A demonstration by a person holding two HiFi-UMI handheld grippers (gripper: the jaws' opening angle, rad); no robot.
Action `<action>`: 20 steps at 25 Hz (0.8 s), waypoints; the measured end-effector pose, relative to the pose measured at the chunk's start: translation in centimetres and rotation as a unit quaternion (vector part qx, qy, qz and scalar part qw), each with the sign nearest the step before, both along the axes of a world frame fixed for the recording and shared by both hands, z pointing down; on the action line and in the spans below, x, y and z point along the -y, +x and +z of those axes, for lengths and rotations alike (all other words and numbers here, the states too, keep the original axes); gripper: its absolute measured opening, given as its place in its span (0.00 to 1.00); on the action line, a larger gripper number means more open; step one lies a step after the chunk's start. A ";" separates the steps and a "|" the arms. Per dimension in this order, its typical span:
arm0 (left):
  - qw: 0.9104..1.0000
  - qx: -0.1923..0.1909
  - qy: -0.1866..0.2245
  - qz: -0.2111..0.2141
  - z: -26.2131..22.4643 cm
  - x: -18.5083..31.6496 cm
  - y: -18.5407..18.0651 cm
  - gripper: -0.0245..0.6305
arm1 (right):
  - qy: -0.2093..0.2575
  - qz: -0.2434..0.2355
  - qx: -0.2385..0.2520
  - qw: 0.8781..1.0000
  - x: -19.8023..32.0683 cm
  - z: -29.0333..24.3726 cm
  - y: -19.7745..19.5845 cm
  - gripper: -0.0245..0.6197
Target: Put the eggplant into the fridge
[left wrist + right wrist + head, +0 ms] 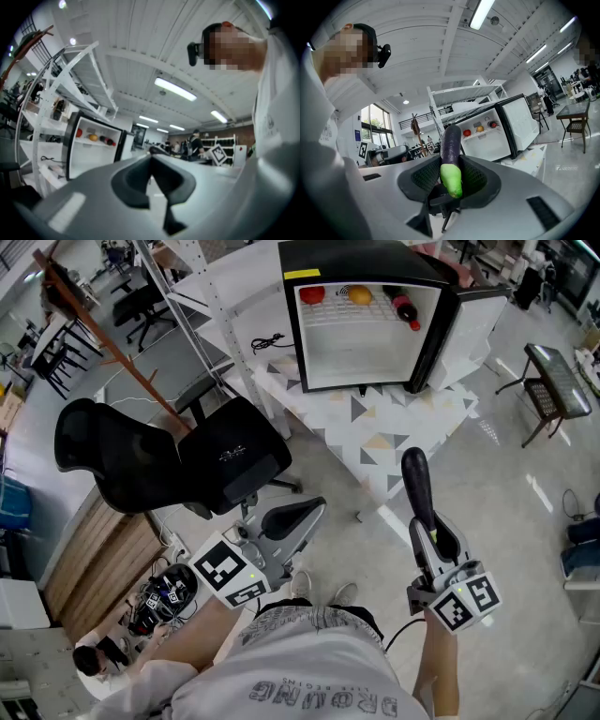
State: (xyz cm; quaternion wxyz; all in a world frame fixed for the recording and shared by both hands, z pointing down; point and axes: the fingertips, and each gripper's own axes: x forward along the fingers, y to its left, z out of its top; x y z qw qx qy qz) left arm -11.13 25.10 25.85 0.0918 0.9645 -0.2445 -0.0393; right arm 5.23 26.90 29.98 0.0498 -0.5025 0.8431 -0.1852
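Observation:
A dark purple eggplant (418, 491) with a green stem end (451, 179) stands up out of my right gripper (435, 542), which is shut on its lower part. In the right gripper view the eggplant (452, 143) sits between the ribbed pads and points toward the fridge (499, 132). The black fridge (366, 324) stands on a patterned table ahead, its door swung open to the right and its lower compartment bare. My left gripper (315, 512) hangs at lower left with its jaws together and nothing in them. From the left gripper (151, 169) view, the fridge (91, 145) is far off at the left.
A red fruit (312, 294), an orange one (360, 294) and a bottle (405, 310) lie on the fridge's top shelf. A black office chair (169, 456) stands at left, beside a white rack (202, 296). The patterned table (375, 432) lies between me and the fridge. A small side table (555, 381) is at right.

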 end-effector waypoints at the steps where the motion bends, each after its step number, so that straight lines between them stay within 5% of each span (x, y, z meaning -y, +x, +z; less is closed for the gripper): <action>1: 1.000 0.000 0.000 0.000 0.0 0.0 0.1 0.05 | 0.000 0.000 0.000 1.000 0.0 0.0 0.1 0.23; 20: 1.000 0.008 0.001 -0.022 0.6 -0.2 5.0 0.05 | 0.007 -0.002 0.030 1.000 -0.1 0.4 5.3 0.23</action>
